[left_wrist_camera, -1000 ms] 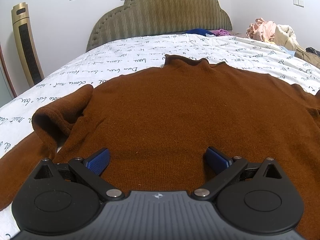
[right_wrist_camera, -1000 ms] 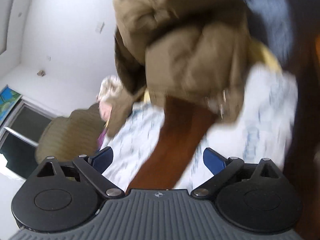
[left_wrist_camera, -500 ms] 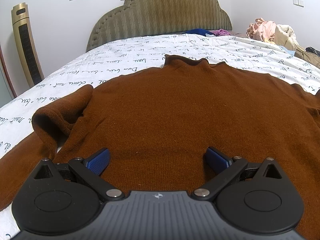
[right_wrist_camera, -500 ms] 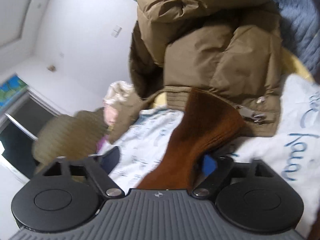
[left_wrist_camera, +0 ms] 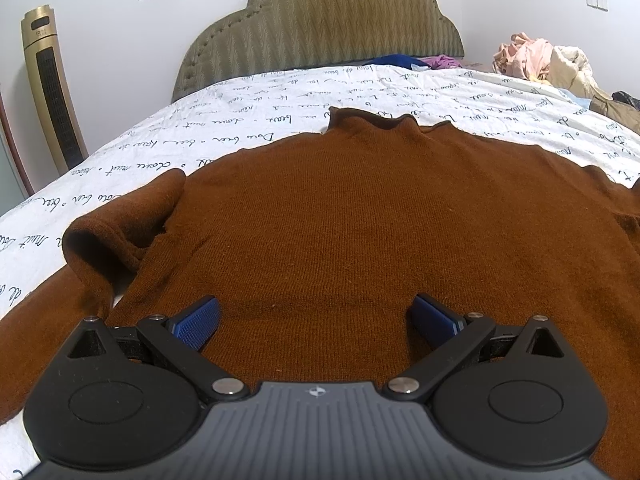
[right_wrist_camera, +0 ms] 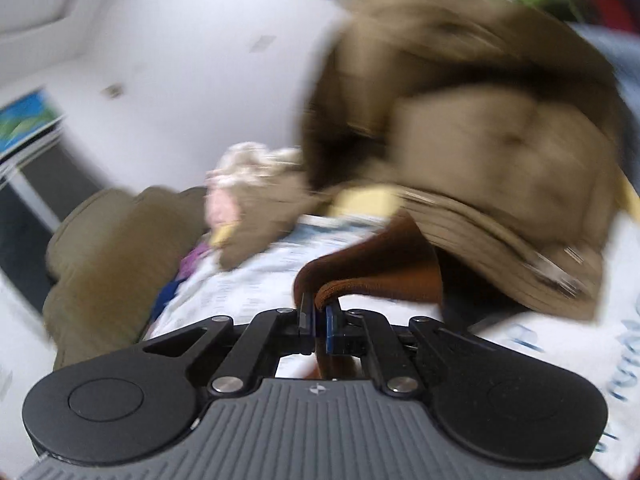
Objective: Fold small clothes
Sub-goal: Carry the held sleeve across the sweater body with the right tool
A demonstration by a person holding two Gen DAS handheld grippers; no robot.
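Note:
A rust-brown knit sweater (left_wrist_camera: 380, 216) lies spread flat on the bed, collar toward the headboard, its left sleeve (left_wrist_camera: 120, 224) bunched in a fold. My left gripper (left_wrist_camera: 316, 320) hovers open over the sweater's lower body, blue pads wide apart, nothing between them. In the blurred right wrist view, my right gripper (right_wrist_camera: 319, 316) is shut on the brown sleeve cuff (right_wrist_camera: 372, 272), which curls up out of the closed jaws and is lifted off the sheet.
The white bedsheet (left_wrist_camera: 248, 120) with script print covers the bed under an olive headboard (left_wrist_camera: 320, 28). A khaki padded jacket (right_wrist_camera: 480, 140) sits just beyond the held cuff. A clothes pile (left_wrist_camera: 540, 60) lies far right, and a gold tower heater (left_wrist_camera: 52, 92) stands left.
My right gripper went from wide open to closed on the sleeve cuff, then rose and rolled with it. The left gripper and the sweater body stayed still.

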